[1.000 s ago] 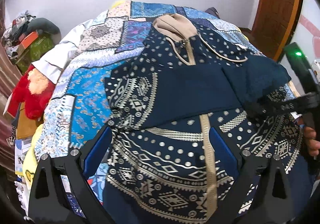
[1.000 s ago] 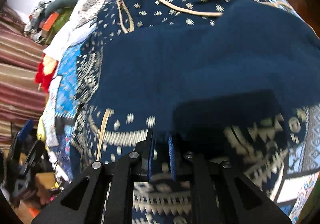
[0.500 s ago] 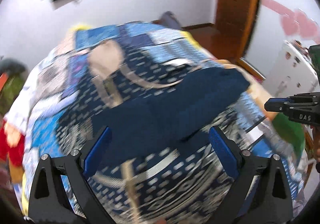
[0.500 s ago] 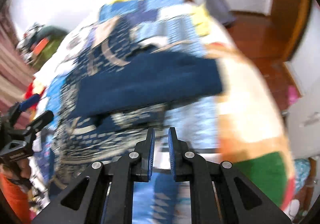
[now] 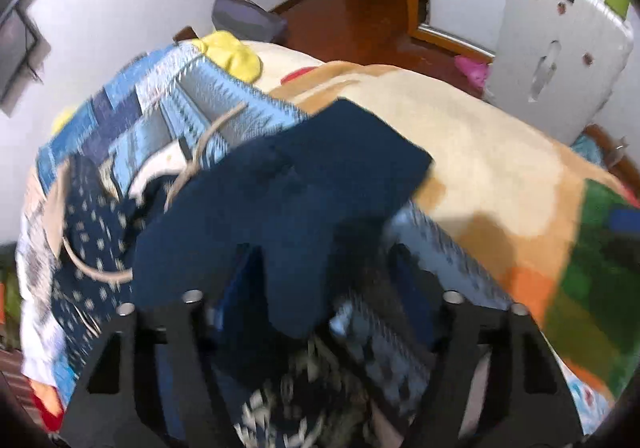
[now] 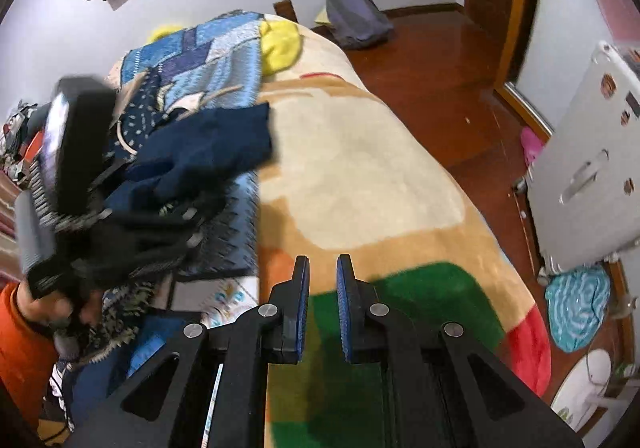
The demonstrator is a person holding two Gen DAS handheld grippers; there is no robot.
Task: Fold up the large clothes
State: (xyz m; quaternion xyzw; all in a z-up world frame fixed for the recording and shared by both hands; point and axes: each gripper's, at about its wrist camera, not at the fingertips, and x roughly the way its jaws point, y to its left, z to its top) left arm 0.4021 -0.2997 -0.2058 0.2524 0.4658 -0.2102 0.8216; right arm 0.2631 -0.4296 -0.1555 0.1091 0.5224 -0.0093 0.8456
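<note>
Left gripper (image 5: 320, 280) lower centre, jaws closing, navy garment (image 5: 280, 208) between them. Right gripper (image 6: 322, 280) pressed together, empty, over blanket (image 6: 360, 168).

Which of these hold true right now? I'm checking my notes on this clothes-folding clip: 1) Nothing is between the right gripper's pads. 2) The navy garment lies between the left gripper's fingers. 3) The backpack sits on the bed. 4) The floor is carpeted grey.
1) True: the right gripper is shut on nothing, above the blanket.
2) True: the navy garment sits between the closing jaws of the left gripper.
3) False: the backpack rests on the floor by the wall.
4) False: the floor is glossy reddish wood.
</note>
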